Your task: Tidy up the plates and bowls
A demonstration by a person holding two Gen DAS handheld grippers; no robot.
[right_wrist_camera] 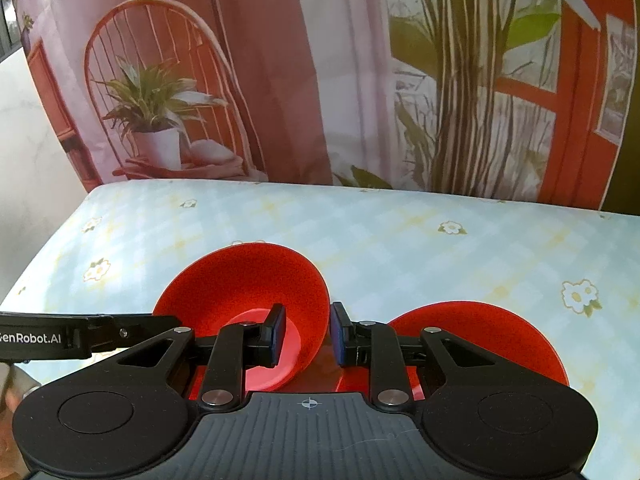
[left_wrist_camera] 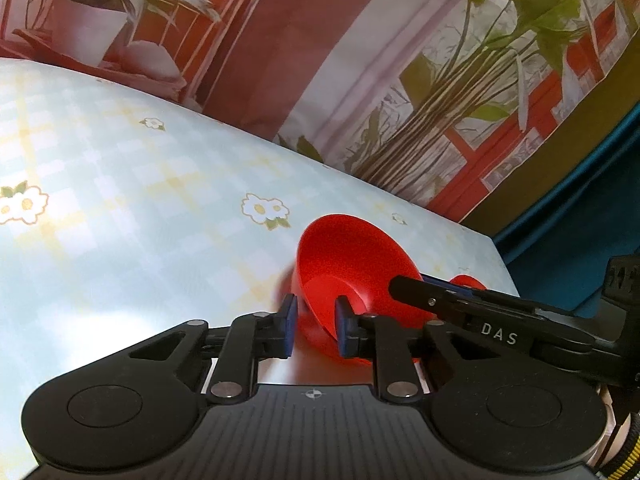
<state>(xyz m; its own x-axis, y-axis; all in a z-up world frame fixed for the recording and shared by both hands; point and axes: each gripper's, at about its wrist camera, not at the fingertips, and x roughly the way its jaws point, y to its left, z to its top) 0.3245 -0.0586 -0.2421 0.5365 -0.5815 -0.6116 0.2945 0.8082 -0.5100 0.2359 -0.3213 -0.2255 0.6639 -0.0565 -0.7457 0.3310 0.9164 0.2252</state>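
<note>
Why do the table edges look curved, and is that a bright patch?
Left wrist view: fisheye bends the table edge; pale glare lies near the left hand-held gripper; the red bowl edge smears. Right wrist view: same bending, even light.

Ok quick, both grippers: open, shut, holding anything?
Left gripper: jaws astride the tilted red bowl's rim; a firm clamp cannot be told.
Right gripper: same, astride the opposite rim of that bowl.

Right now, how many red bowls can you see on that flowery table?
2. One red bowl sits tilted, with both grippers' fingers straddling opposite sides of its rim. A second red bowl lies just right of it, partly hidden behind the right gripper. More could be hidden.
</note>
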